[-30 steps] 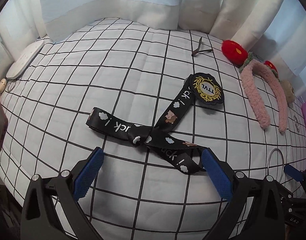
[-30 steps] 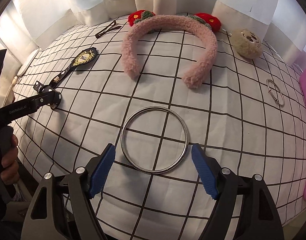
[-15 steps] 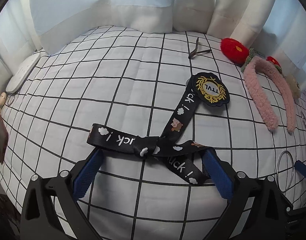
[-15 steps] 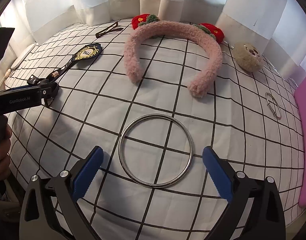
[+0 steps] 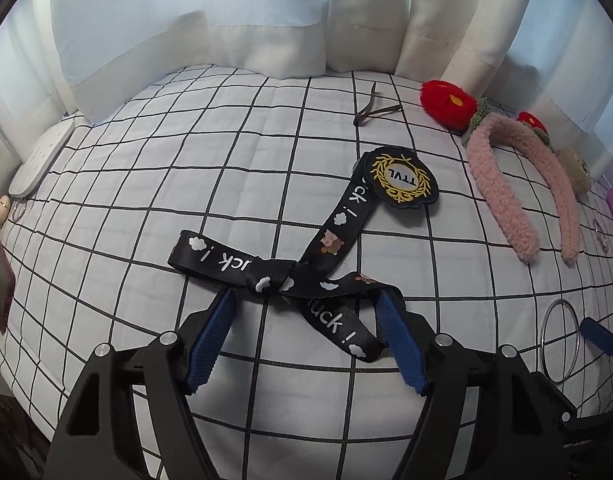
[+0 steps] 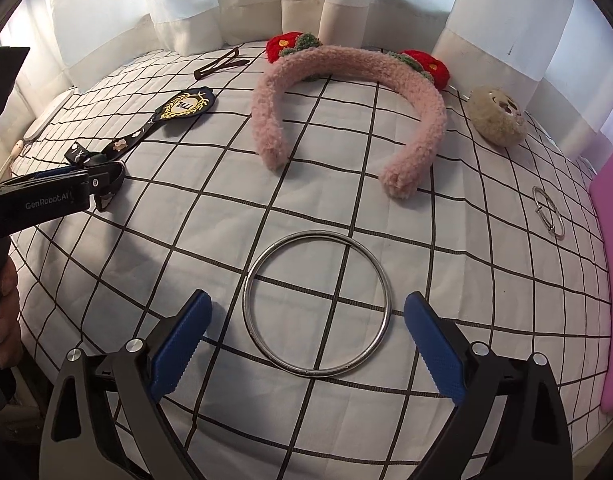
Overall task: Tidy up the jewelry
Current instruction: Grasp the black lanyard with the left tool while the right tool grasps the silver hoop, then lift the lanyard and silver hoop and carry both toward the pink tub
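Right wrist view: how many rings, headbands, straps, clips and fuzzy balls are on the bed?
Rings: 2, big ring, small ring
Headbands: 1, pink headband
Straps: 1, black strap
Clips: 1, hair clip
Fuzzy balls: 1, tan ball
Total: 6

Your left gripper (image 5: 306, 320) is further forward and lower, jaws narrower, now straddling the black lanyard (image 5: 306, 276) knot. Right gripper (image 6: 306, 316) backs off slightly from the metal ring (image 6: 316, 304).
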The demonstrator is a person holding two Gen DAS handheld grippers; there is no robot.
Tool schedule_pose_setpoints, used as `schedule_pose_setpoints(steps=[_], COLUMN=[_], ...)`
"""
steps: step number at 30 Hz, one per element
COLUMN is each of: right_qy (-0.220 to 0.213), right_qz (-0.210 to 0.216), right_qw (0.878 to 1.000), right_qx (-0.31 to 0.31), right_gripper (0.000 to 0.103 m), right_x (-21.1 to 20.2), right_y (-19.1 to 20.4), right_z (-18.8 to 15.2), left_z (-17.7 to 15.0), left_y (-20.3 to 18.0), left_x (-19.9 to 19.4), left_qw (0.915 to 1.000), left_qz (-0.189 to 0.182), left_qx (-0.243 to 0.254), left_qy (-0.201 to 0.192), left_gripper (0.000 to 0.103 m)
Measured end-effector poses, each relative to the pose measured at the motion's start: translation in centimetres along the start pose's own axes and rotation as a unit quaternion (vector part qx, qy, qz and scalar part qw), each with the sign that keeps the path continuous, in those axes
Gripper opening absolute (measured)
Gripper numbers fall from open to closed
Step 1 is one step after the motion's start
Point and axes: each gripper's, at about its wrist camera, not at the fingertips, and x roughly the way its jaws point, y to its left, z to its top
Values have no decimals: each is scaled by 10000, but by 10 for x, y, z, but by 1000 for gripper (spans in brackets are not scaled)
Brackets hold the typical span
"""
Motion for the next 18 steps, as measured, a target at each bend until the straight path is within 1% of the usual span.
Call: schedule_pose_setpoints(steps=[2,3,4,5,6,7,11,15,18], right_qy=[14,0,-30,-66,-74,-61,-54,-74,-131], right_qz=[19,52,74,111,109,111,165,281,337], right_qw=[10000,10000,9999,9997,9996,9996,9996,9994,9992], right_qx=[-12,-44,-122,-195,-251,-257,-243,-188,-191], right_gripper=[93,90,83,78,71,71,70,70,70], right_x=[0,-1,-3,-5,-6,-6,-5,-8,-14], right_y=[0,0,2,4,6,6,4,1,1], right_z=[0,0,-1,-1,-1,-1,-1,-1,0], left_z=[1,1,2,3,3,3,3,4,4], left_y=[-2,-3,-4,-5,-5,-6,-8,-2,0], left_x=[-1,-2,-3,-4,-4,-4,-5,-7,-18], left_qw=[10000,10000,9999,9999,9999,9998,9997,9994,9990], left_qz=[-45,-63,-86,-115,-142,-188,-208,-341,-387], left_qx=[31,55,70,68,70,74,124,3,-7], left_qy=[-15,-27,-41,-47,-46,-45,-70,-66,-221], left_gripper=[59,51,39,33,23,14,3,2,2])
